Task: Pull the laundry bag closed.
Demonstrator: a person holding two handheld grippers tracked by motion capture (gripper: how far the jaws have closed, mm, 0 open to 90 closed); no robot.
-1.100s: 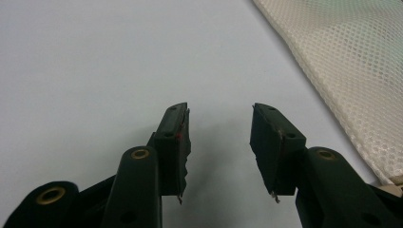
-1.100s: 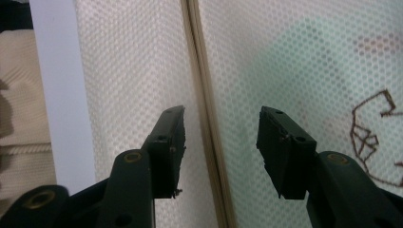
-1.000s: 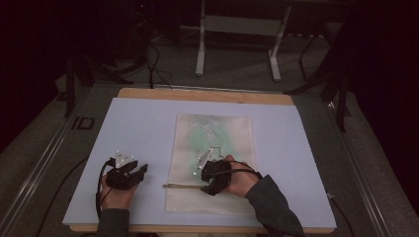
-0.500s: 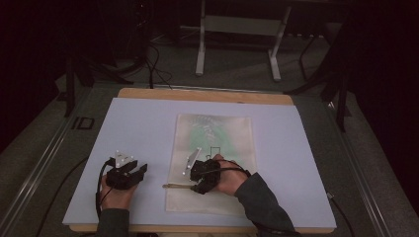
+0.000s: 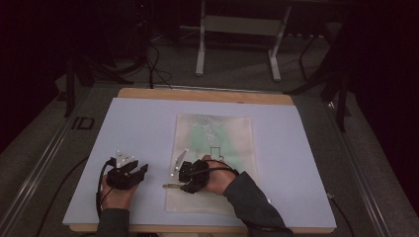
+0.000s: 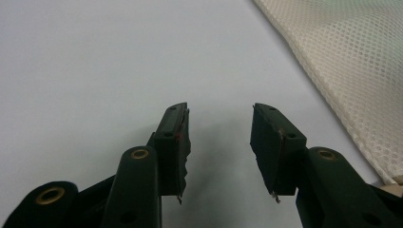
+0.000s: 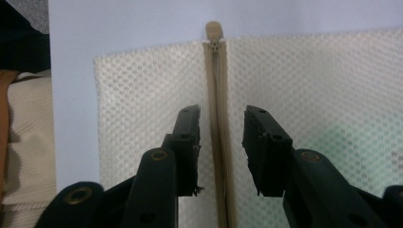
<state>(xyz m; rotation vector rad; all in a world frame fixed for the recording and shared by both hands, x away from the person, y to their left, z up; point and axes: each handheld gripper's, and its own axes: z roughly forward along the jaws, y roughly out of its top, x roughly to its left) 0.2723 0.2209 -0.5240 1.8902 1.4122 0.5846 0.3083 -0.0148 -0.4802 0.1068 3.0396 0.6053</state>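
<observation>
Straddling one zipper point(image 7: 217, 118), the right gripper point(image 7: 221, 137) is seen half-closed, still closing, unpinched; one mesh bag point(image 5: 215, 163); the left gripper point(image 6: 218, 142) is held wide at nine o'clock over bare mat point(image 5: 138, 128).

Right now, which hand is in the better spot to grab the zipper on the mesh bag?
The right. Its hand-held gripper straddles the zipper of the mesh bag, jaws just closing, not yet pinching. The left hand-held gripper sits open over bare table beside the bag.

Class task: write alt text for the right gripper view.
The right gripper, its black jaws just narrowed but not touching, straddles the beige zipper of a cream mesh bag on a pale table.
</observation>
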